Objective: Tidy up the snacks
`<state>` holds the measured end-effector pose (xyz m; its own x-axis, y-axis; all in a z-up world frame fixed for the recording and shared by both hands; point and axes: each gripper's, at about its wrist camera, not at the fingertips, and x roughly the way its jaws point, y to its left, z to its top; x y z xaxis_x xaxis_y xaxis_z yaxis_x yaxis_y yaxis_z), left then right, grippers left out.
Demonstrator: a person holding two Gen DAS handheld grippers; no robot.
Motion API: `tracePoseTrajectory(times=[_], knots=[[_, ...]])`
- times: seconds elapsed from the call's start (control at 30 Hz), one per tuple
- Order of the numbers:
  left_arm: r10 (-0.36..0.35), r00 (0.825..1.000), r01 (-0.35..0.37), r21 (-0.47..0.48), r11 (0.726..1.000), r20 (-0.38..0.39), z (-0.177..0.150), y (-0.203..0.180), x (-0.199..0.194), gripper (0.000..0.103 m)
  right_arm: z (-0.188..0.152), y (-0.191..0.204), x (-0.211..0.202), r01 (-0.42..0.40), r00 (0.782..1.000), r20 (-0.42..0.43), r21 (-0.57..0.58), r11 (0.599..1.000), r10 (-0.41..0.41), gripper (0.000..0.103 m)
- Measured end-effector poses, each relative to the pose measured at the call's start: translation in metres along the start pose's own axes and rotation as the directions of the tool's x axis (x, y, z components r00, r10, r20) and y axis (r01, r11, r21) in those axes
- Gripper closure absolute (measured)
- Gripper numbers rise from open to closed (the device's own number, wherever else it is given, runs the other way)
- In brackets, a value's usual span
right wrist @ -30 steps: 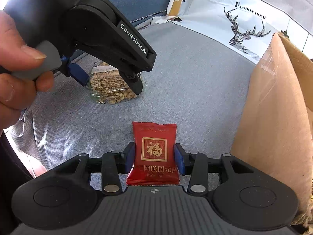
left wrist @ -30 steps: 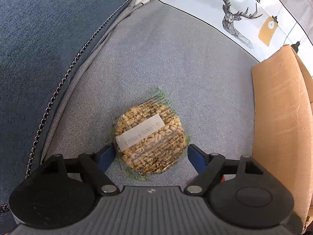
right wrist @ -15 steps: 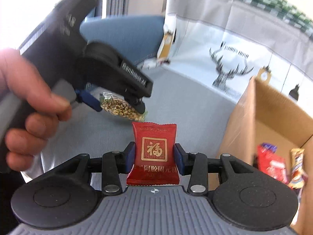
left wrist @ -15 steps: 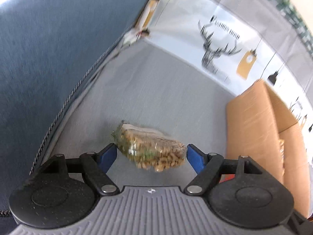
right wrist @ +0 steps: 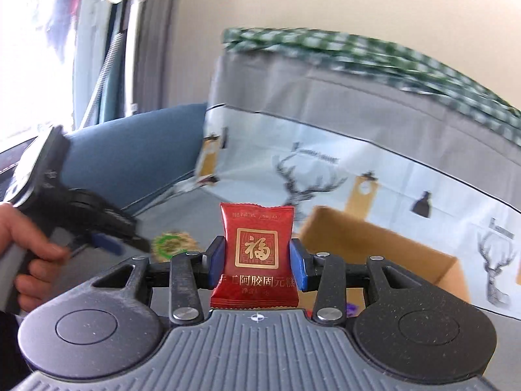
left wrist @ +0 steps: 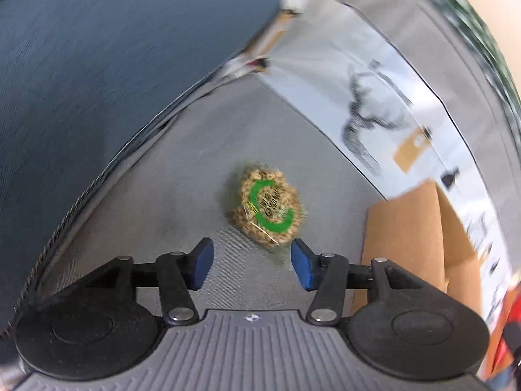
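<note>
A round clear pack of nut brittle point(left wrist: 268, 207) with a green ring label lies on the grey sofa seat point(left wrist: 182, 176), just beyond my left gripper point(left wrist: 250, 264), which is open and empty. The pack also shows in the right wrist view point(right wrist: 172, 243). My right gripper point(right wrist: 257, 262) is shut on a red snack packet point(right wrist: 256, 254) with gold characters, held upright in the air. The cardboard box point(right wrist: 374, 244) stands on the right of the seat, open at the top.
A blue sofa armrest point(left wrist: 81, 65) rises on the left. A deer-print cushion point(right wrist: 325, 169) leans at the back. The box wall point(left wrist: 403, 238) stands close on the right of my left gripper. A hand point(right wrist: 29, 251) holds the left gripper.
The nut pack slipped out of my left gripper and lies flipped on the seat, green label up. Both grippers rose. The right one still holds the red packet.
</note>
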<state>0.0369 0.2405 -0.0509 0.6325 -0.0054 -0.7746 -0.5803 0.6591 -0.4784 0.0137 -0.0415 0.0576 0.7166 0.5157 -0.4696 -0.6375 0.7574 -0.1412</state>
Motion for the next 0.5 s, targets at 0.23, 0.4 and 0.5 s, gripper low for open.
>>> tracePoseTrajectory(times=[0.23, 0.4, 0.5], knots=[[0.034, 0.999, -0.033, 0.047, 0.998, -0.014, 0.014, -0.01, 0.022, 0.02, -0.021, -0.039, -0.008, 0.014, 1.0, 0.024, 0.164, 0.986, -0.018, 0.06], [0.083, 0.996, -0.08, 0.172, 0.982, -0.011, 0.016, -0.033, 0.048, 0.003, -0.028, -0.046, -0.008, 0.008, 1.0, 0.018, 0.165, 0.986, -0.011, 0.06], [0.127, 0.992, -0.118, 0.271, 0.955, -0.014, 0.015, -0.05, 0.068, 0.001, -0.031, -0.05, -0.005, 0.001, 1.0, 0.005, 0.164, 0.986, -0.002, 0.06]])
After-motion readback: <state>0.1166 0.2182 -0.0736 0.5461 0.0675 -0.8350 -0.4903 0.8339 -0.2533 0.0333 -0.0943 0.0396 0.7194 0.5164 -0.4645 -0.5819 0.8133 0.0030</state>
